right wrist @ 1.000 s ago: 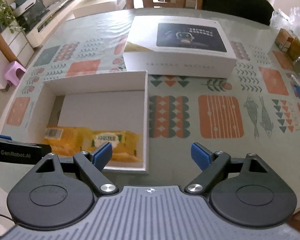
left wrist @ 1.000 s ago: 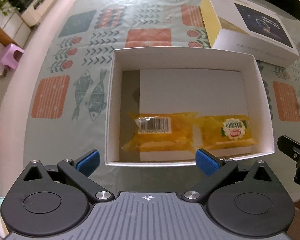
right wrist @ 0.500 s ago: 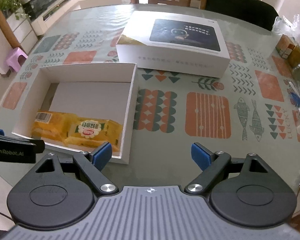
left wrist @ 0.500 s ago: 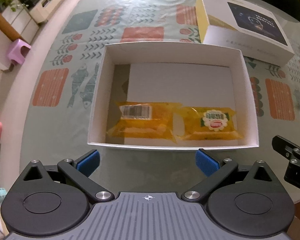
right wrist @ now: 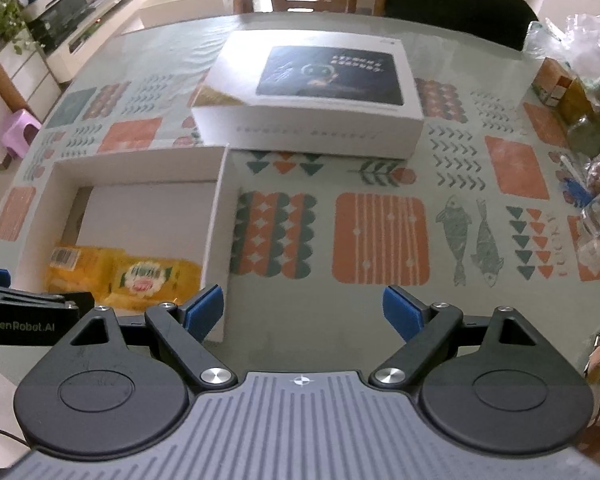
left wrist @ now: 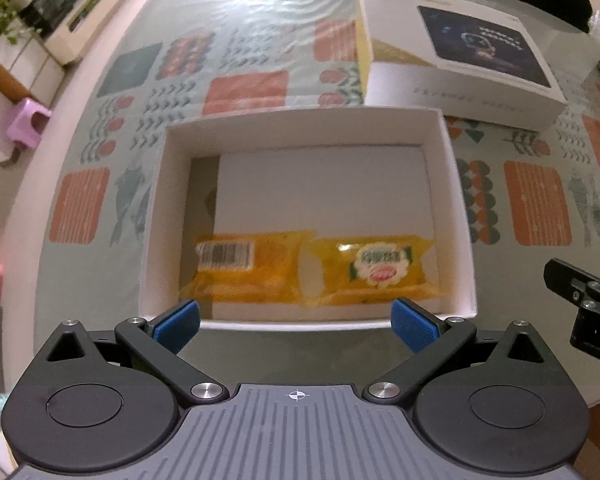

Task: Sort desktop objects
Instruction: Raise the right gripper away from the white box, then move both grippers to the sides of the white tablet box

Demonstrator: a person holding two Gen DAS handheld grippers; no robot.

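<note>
Our left gripper (left wrist: 295, 318) hangs wide open and empty at the near wall of the shallow white cardboard box (left wrist: 308, 120). Just beyond its blue fingertips (left wrist: 176, 319), two yellow plastic snack packets (left wrist: 240, 266) lie side by side inside. Our right gripper (right wrist: 302, 310), equally spread and empty, hovers over the patterned tablecloth (right wrist: 380, 236) beside the box's right wall.

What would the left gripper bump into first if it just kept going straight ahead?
Probably the near wall of the open white box, which lies right ahead of the left gripper with its jaws open. If it passes above that rim, the two yellow snack packs come next. Height is hard to judge.
</note>
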